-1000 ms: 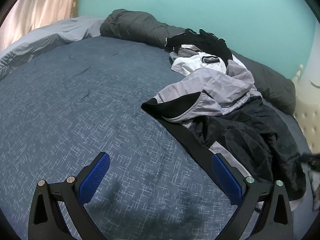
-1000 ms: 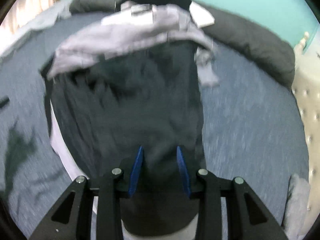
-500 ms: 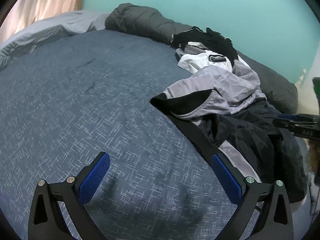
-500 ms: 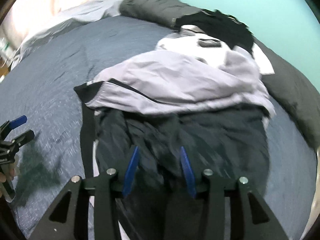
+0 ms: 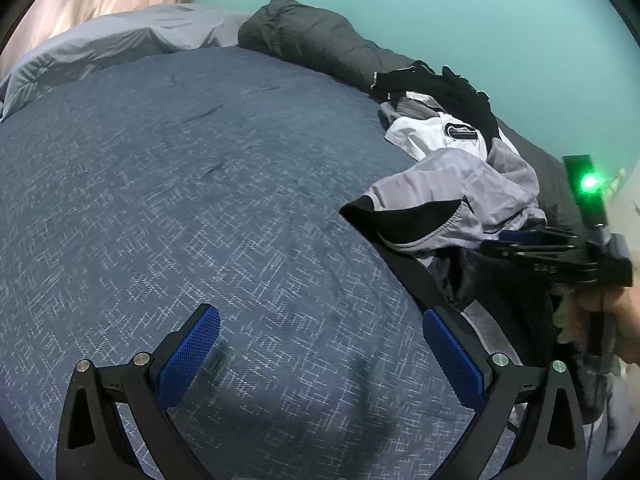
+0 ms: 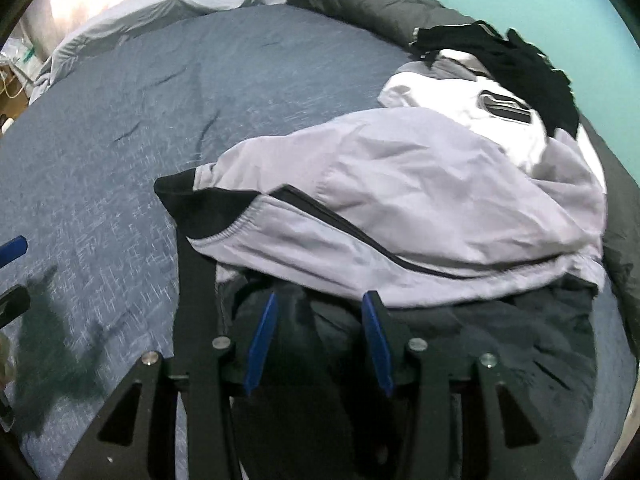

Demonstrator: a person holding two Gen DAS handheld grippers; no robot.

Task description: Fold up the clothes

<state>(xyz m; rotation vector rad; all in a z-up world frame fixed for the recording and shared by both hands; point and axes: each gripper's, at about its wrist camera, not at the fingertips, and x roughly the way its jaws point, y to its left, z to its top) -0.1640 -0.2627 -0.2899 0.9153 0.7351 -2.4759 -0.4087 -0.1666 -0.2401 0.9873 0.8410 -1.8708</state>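
Clothes pile (image 6: pixel 400 200) heaped on right half of bed (image 5: pixel 180 200), grey jacket (image 6: pixel 420 184) on top, long axis running across toward far right. Right gripper (image 6: pixel 318 336) much nearer: directly over dark garment (image 6: pixel 500 340) at near edge, jaws half apart, dark fabric between, not visibly pinched. Left gripper (image 5: pixel 320 356) wide apart, empty, over bare blanket, pile off to its right.

Bed cover (image 5: pixel 168 200): clothes pile (image 6: pixel 420 208) on its right part, left part bare. Rolled quilt (image 5: pixel 320 44) behind the pile, along the wall (image 5: pixel 460 12). Sheet (image 5: pixel 120 40) at far left edge. Dark garment (image 6: pixel 500 340) lowest, nearest; jacket (image 6: pixel 400 184) lying over it.
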